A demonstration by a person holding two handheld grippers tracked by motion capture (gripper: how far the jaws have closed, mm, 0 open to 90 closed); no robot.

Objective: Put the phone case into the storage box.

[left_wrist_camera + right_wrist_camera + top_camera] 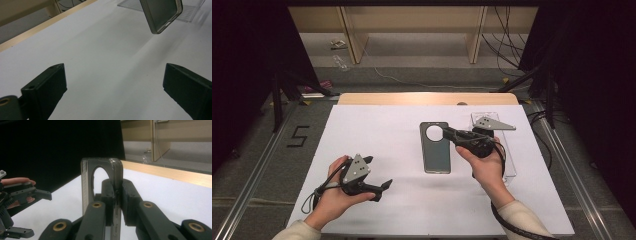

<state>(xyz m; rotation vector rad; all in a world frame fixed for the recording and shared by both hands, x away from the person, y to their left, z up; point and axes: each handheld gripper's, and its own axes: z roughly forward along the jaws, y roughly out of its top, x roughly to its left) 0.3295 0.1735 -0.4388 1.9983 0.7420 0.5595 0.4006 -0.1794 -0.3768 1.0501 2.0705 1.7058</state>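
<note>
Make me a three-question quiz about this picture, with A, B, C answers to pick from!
1. Where is the clear tray?
A. Under the person's right hand
B. Beside the left gripper
C. On the floor

2. What colour is the phone case?
A. Bright red
B. Smoky grey
C. Yellow

3. What is the right gripper doing?
A. Standing open over bare table
B. Pinching the case's edge
C. Holding a cable

Answers:
1. A: in the high view the tray lies on the table's right side, partly beneath the right hand.
2. B: the case looks see-through dark grey, with a round hole near its top.
3. B: the right gripper view shows both jaws closed on the case's side wall beside the hole, while the left gripper stands open away from it.
</note>
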